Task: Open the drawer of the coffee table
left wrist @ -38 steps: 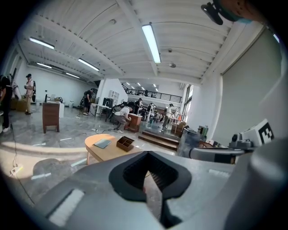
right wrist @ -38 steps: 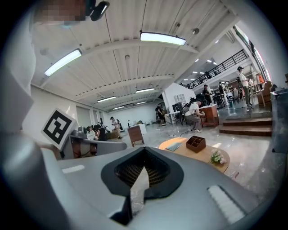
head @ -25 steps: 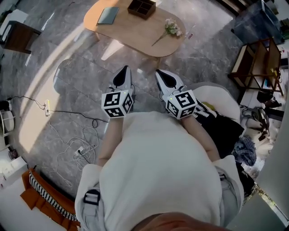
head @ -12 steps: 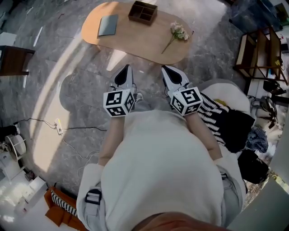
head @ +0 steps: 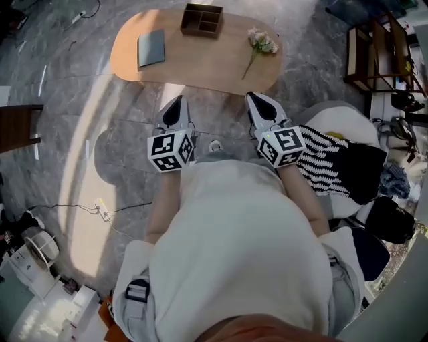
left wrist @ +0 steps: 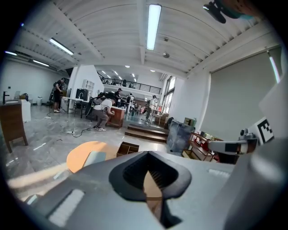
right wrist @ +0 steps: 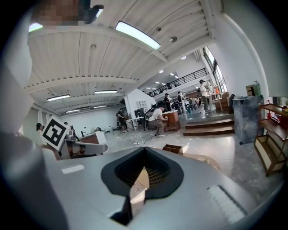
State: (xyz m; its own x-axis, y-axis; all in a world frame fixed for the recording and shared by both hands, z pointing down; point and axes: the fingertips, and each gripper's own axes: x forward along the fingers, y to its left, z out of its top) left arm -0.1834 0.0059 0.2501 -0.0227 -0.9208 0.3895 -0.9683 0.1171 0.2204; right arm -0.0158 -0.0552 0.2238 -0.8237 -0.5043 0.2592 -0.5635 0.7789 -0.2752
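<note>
Jaws pressed together on left gripper (head: 176,101) and right gripper (head: 254,98), both empty, apart from coffee table (head: 200,60)

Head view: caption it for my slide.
Person with left gripper and right gripper shut and empty, facing an oval coffee table holding a notebook, divided tray and flowers.

Open floor (head: 134,113) before coffee table (head: 200,63); white seat (head: 329,113) close at right.
</note>
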